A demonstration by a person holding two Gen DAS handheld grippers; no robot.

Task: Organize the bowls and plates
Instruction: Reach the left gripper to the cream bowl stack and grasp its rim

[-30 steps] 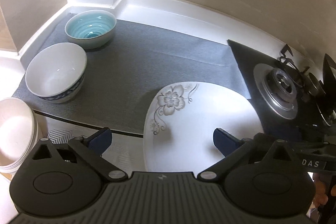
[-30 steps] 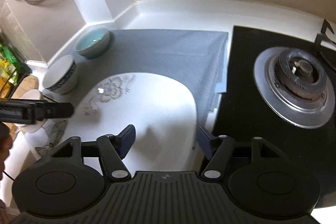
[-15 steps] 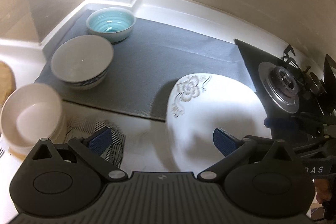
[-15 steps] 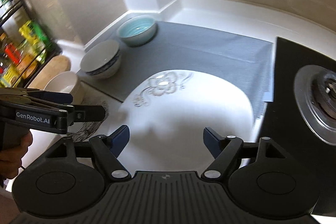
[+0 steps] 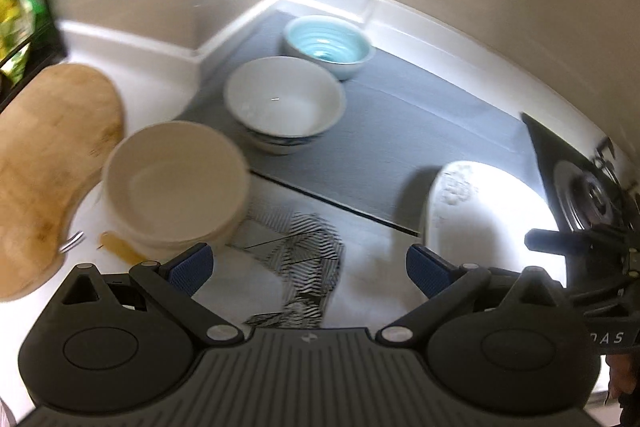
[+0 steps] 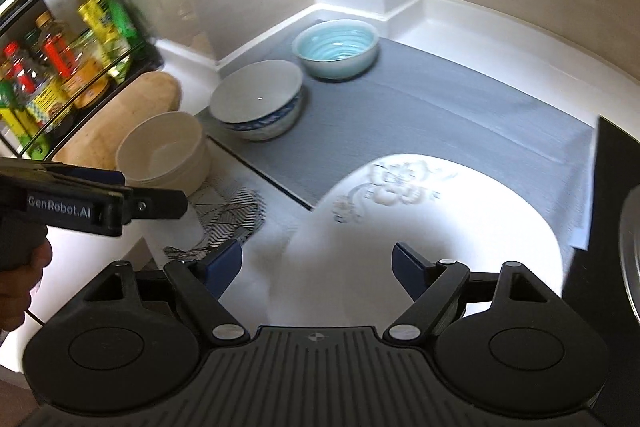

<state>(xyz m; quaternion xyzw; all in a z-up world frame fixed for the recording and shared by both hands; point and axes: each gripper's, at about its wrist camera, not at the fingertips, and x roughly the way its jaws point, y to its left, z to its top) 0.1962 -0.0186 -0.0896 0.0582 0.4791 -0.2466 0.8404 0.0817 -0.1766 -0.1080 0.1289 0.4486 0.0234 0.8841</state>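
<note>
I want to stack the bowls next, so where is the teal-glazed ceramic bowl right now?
The teal-glazed ceramic bowl sits at the grey mat's far corner by the wall, just behind the white blue-patterned bowl.

The mat [image 6: 460, 115] lies bare between the bowls and the plate [image 6: 440, 227], leaving a clear lane toward the back wall. Three bowls, teal [image 6: 336, 47], white [image 6: 256, 99] and cream [image 6: 160, 151], line the left, with a rack [image 6: 60, 67] behind them. The stove [image 5: 592, 187] blocks the right.
</note>
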